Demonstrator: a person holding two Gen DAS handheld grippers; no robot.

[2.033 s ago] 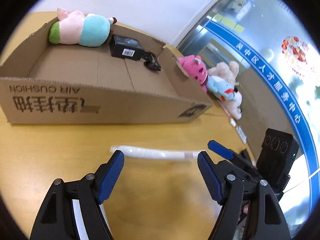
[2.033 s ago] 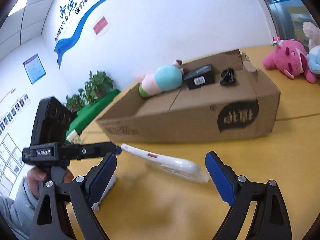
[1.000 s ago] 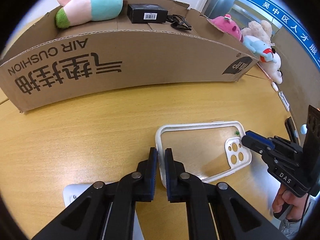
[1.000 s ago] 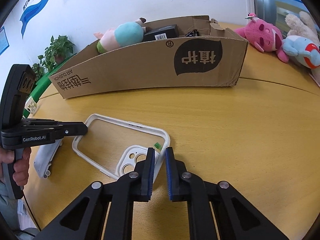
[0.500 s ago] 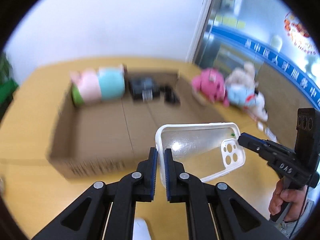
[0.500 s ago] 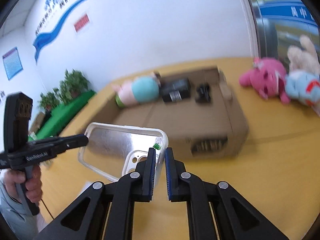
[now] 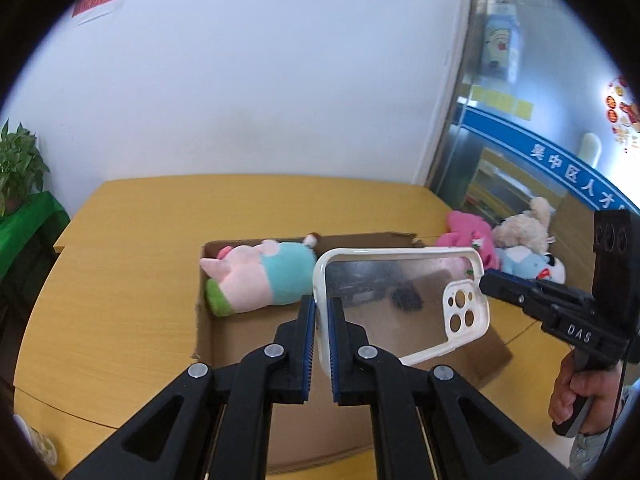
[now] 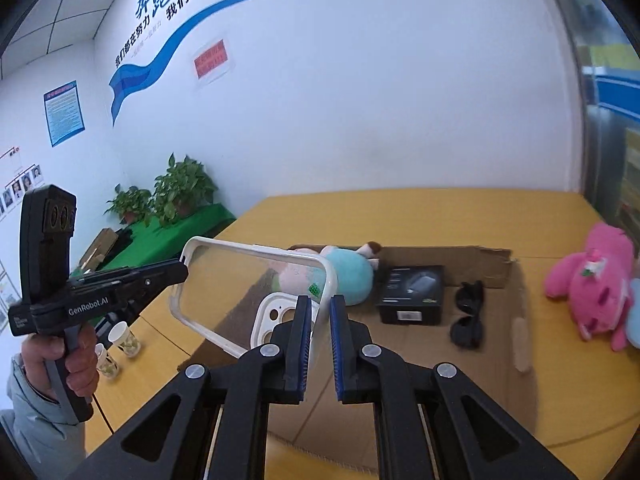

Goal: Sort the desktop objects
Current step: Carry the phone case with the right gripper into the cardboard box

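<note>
— What sits at your far left?

— From my right claw's view, my left hand (image 8: 60, 360) grips the handle of my left gripper (image 8: 182, 270), whose tip meets the near-left corner of the phone case (image 8: 248, 292); the contact itself is too small to make out there. Paper cups (image 8: 124, 340) stand on the table (image 8: 440, 216) below it, partly cut off by that gripper.

— And the case?

— It hangs in the air over the cardboard box (image 8: 516, 320), clear-backed with a white rim. In the left view my left gripper (image 7: 321, 322) is clamped on its short edge, pads pressed together on the rim. My right gripper (image 8: 319, 320) pinches the camera-hole end likewise.

— What does it cover?

— Through it the pig plush (image 8: 352, 276) blurs; only its teal half shows plainly. Right of that lie a black adapter box (image 8: 412, 294) and dark sunglasses (image 8: 468, 320) inside the carton. My own claw arms hide the box's near wall.

— Far right?

— A pink plush (image 8: 592, 284) on the table, with a blue toy beside it cut off by the frame edge.
</note>
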